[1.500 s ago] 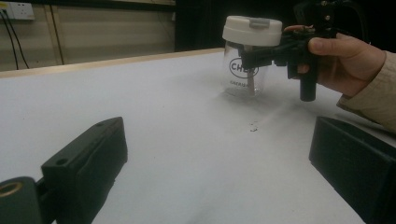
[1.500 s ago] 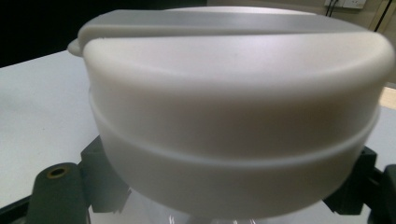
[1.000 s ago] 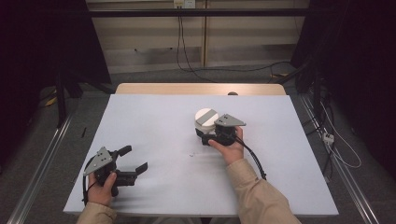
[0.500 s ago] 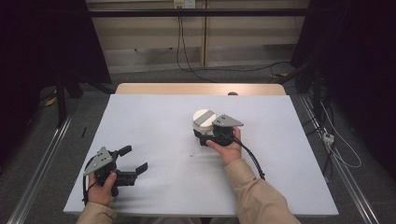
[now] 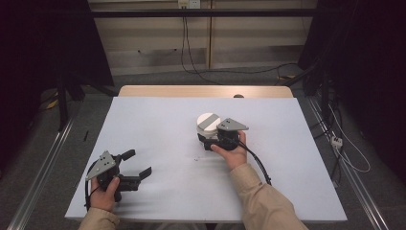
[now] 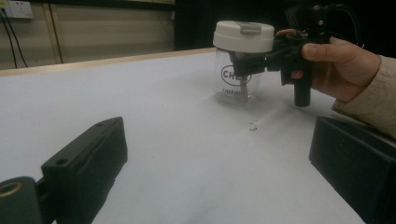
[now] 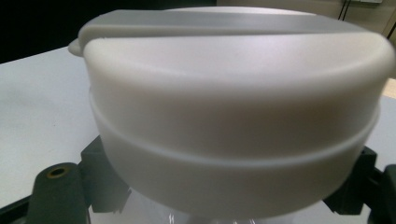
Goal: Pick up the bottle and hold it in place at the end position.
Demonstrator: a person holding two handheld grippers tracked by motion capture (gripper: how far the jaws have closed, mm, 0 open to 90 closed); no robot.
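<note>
Jar gripped, little moved since a second ago

The right gripper [image 5: 207,140] is clamped on the jar [image 6: 243,65] at the bench's [image 5: 158,120] centre; the left gripper [image 5: 136,165], at 7 o'clock, is held with fingers apart.

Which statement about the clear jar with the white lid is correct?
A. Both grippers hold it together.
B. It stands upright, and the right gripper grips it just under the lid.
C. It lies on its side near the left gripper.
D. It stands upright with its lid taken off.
B: the jar stands upright on the table with its lid on, and the right gripper clasps its body just below the lid.
</note>
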